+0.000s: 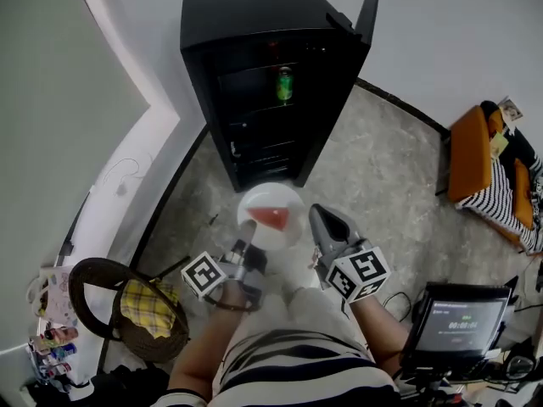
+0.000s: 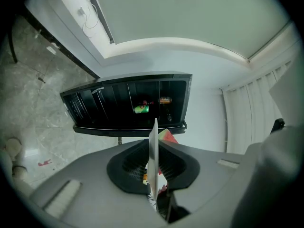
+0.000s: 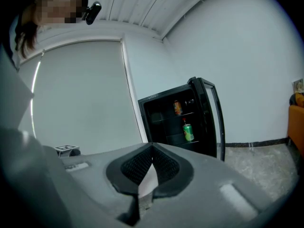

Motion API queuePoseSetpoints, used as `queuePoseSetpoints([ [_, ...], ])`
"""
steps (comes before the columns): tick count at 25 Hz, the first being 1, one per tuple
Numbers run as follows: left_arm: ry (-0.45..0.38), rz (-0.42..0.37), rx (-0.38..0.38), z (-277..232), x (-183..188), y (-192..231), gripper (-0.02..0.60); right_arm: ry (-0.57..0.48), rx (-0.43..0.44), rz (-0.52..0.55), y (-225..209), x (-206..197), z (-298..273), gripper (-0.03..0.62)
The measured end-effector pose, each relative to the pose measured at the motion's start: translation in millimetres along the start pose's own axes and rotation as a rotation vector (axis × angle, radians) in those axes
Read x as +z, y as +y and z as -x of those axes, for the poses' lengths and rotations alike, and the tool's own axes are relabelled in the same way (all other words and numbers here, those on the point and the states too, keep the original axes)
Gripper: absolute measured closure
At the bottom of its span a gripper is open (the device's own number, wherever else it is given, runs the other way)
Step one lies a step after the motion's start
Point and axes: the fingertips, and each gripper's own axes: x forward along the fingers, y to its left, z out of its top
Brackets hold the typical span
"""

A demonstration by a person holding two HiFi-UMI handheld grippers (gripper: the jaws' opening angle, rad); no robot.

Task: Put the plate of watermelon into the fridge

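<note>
A white plate with a red watermelon slice hangs above the floor in front of the black fridge, whose door stands open. My left gripper is shut on the plate's left rim. In the left gripper view the plate shows edge-on between the jaws, with the watermelon behind it. My right gripper is shut beside the plate's right rim and points at the fridge. A green can stands on a middle shelf.
A round wicker basket with a yellow checked cloth stands at the left by the wall. An orange seat is at the right, and a monitor at the lower right. An orange can sits on an upper fridge shelf.
</note>
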Motion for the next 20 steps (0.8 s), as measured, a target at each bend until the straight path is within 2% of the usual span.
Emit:
queuePoseSetpoints([
  [9, 0.001, 0.014, 0.007, -15.9, 5.8, 6.3, 0.541, 0.028, 0.001, 0.0, -6.1, -6.0, -19.2, 0.597],
  [20, -0.071, 0.014, 0.009, -36.0, 18.0, 21.5, 0.541, 0.049, 0.034, 0.021, -27.5, -14.4, -43.4, 0.597],
])
